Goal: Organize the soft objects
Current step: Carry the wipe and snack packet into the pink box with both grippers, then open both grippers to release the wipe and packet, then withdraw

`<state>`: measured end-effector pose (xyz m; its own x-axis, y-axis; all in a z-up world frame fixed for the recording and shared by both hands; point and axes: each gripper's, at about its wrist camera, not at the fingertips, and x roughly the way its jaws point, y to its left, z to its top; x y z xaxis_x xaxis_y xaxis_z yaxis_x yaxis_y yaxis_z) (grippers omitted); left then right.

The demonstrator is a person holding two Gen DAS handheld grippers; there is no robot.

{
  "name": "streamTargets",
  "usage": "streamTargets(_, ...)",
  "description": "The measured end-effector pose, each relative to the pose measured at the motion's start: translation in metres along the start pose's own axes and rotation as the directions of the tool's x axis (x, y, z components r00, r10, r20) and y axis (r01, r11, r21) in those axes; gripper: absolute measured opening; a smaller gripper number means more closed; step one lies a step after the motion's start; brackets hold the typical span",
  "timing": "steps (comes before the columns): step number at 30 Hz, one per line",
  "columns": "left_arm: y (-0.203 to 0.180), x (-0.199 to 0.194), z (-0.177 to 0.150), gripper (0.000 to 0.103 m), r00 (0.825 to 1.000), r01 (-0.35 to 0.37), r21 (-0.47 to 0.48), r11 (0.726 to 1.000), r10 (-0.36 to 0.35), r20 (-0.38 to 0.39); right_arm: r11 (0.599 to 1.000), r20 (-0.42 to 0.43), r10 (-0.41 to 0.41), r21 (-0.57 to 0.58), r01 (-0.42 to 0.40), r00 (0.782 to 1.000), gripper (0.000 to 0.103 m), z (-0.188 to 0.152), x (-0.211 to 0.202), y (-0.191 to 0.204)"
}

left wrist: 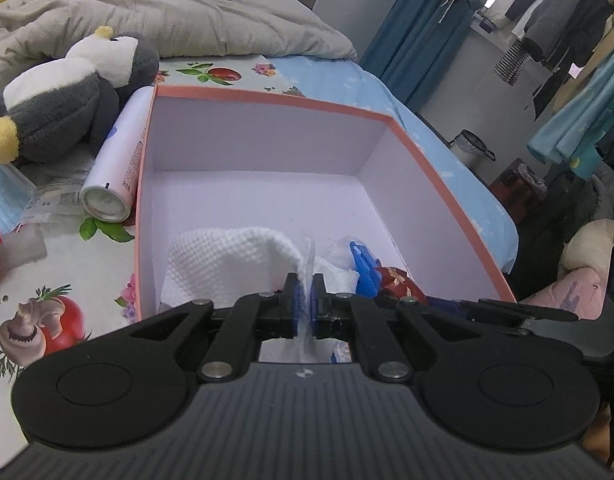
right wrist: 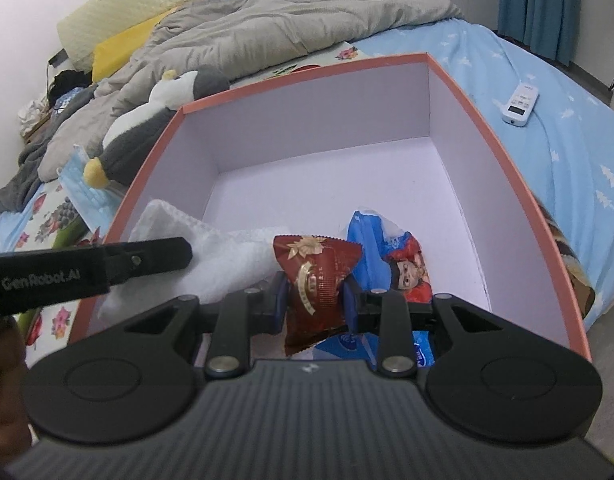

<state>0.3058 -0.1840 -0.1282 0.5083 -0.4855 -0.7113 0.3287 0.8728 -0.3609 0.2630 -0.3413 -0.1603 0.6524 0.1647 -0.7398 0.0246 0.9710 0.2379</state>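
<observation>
Left tool (left wrist: 305,280) pinched almost fully closed on a fold of the white towel (left wrist: 227,268); towel drapes over the near wall of the pink-rimmed box (left wrist: 267,98), just ahead of its tips; right tool (right wrist: 315,294) partly open, clamped on a red snack packet (right wrist: 315,276); blue packet (right wrist: 387,248) on the box floor just past it; plush penguin (left wrist: 63,96) and white spray can (left wrist: 119,160) on the bed, left of the box
</observation>
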Motion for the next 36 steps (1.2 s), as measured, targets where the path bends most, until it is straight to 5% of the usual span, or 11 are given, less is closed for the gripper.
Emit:
streamTargets(4, -0.001, -0.002, 0.001, 0.010, 1.000, -0.008, -0.009, 1.000, 0.008, 0.009, 1.000, 0.001, 0.014, 0.006, -0.014, 1.000, 0.040, 0.002, -0.001, -0.001)
streamTargets(6, 0.000, -0.003, 0.002, 0.046, 1.000, -0.007, -0.014, 1.000, 0.007, 0.004, 1.000, 0.007, 0.020, 0.016, -0.021, 1.000, 0.063, 0.003, -0.004, -0.003)
streamTargets(7, 0.000, -0.003, 0.002, 0.052, 1.000, -0.008, -0.013, 1.000, 0.008, 0.002, 1.000, 0.018, 0.021, 0.017, -0.022, 1.000, 0.063, 0.003, -0.006, -0.003)
streamTargets(19, -0.019, -0.063, 0.001, 0.053, 0.993, -0.005, 0.031, 1.000, 0.001, 0.121, 1.000, 0.130, 0.026, 0.000, -0.026, 0.991, 0.063, 0.006, -0.056, 0.013)
streamTargets(36, -0.024, -0.195, -0.026, 0.053, 0.947, -0.096, 0.046, 0.994, 0.077, 0.310, 0.990, 0.221, 0.098, -0.117, -0.073, 0.970, 0.063, -0.006, -0.117, 0.071)
